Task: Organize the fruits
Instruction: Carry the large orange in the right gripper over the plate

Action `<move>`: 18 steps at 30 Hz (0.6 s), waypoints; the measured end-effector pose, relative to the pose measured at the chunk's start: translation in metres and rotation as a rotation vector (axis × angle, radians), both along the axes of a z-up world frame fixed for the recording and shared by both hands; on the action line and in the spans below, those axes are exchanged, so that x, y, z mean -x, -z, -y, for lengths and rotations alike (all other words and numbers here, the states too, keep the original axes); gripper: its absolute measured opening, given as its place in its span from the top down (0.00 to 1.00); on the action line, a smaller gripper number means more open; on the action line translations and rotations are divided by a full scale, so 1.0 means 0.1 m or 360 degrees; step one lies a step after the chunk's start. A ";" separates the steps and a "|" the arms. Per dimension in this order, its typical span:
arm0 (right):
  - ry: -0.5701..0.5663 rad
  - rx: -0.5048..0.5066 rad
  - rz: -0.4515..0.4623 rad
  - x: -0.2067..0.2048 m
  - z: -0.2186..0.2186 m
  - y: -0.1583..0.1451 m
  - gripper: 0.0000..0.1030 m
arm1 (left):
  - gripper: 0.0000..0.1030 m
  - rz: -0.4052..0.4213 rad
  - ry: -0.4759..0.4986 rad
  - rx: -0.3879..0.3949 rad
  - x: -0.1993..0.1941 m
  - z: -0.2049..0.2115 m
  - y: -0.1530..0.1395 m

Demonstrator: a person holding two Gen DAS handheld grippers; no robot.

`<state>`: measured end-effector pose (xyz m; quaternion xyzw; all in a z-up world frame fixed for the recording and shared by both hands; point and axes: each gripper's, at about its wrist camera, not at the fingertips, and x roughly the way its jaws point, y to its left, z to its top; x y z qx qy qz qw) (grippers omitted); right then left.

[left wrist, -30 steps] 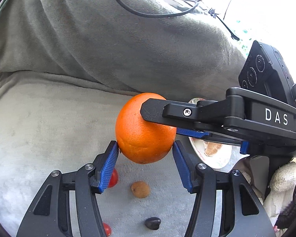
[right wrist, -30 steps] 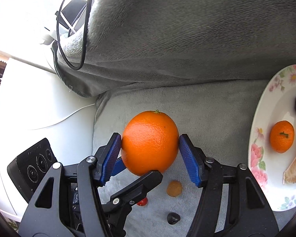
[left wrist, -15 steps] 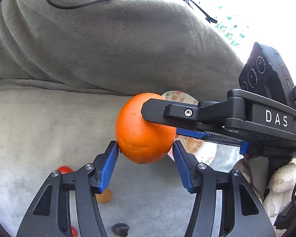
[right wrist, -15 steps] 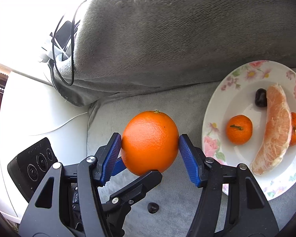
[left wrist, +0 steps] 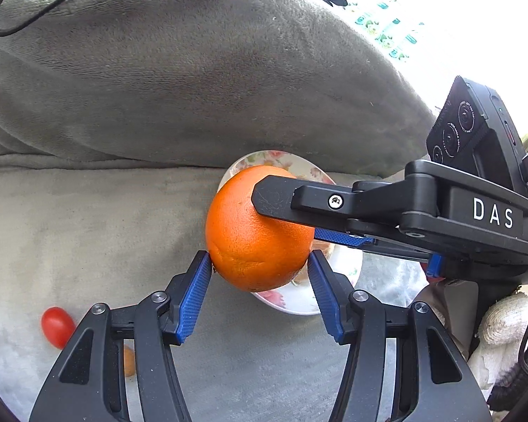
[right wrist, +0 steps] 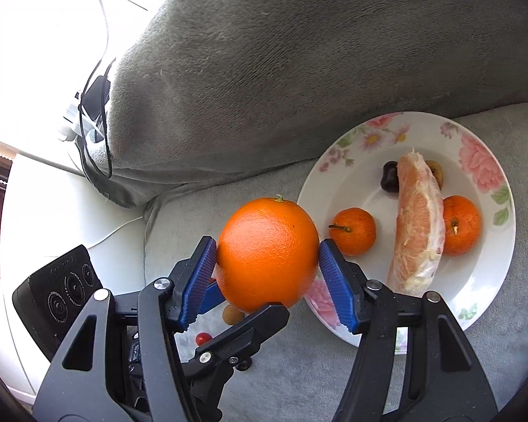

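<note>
A large orange (left wrist: 253, 235) (right wrist: 267, 253) hangs in the air, pinched from two sides. My left gripper (left wrist: 258, 274) is shut on its lower part. My right gripper (right wrist: 267, 256) is shut on its sides; its black finger (left wrist: 299, 200) crosses the orange in the left wrist view. A floral white plate (right wrist: 482, 292) (left wrist: 299, 304) lies on the grey blanket just right of and behind the orange. It holds two small mandarins (right wrist: 352, 230), a peeled pomelo wedge (right wrist: 419, 225) and a dark cherry (right wrist: 389, 176).
On the blanket below lie a red cherry tomato (left wrist: 56, 327) (right wrist: 203, 337), a small tan fruit (right wrist: 232, 314) (left wrist: 128, 360) and a dark one (right wrist: 244, 364). A tall grey cushion (left wrist: 193, 70) rises behind. A white table edge (right wrist: 70, 218) with cables lies left.
Both grippers carried the orange to the right, toward the plate. The plate has come fully into the right wrist view; the loose small fruits slid left and down.
</note>
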<state>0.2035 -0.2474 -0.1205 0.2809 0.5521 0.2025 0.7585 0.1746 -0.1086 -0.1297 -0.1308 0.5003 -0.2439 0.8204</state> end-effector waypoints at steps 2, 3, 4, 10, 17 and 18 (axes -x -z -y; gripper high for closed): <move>0.0011 0.0006 -0.0005 0.00 0.06 0.02 0.38 | 0.46 -0.0008 0.0012 0.0005 -0.01 0.03 0.04; 0.0017 0.0009 -0.0009 0.00 0.05 0.04 0.38 | 0.46 -0.0013 0.0018 0.0007 -0.07 0.10 0.03; 0.0023 0.0013 -0.0011 0.01 0.06 0.05 0.38 | 0.46 -0.0016 0.0027 0.0008 -0.09 0.14 0.04; 0.0067 0.0020 -0.0016 0.02 0.18 0.09 0.38 | 0.49 -0.0019 0.0080 0.0000 -0.17 0.36 0.10; 0.0084 0.0025 -0.0028 0.02 0.25 0.10 0.38 | 0.49 -0.0025 0.0118 -0.0003 -0.09 0.40 0.10; 0.0090 0.0026 -0.0030 0.02 0.25 0.10 0.38 | 0.49 -0.0025 0.0124 -0.0005 -0.09 0.42 0.10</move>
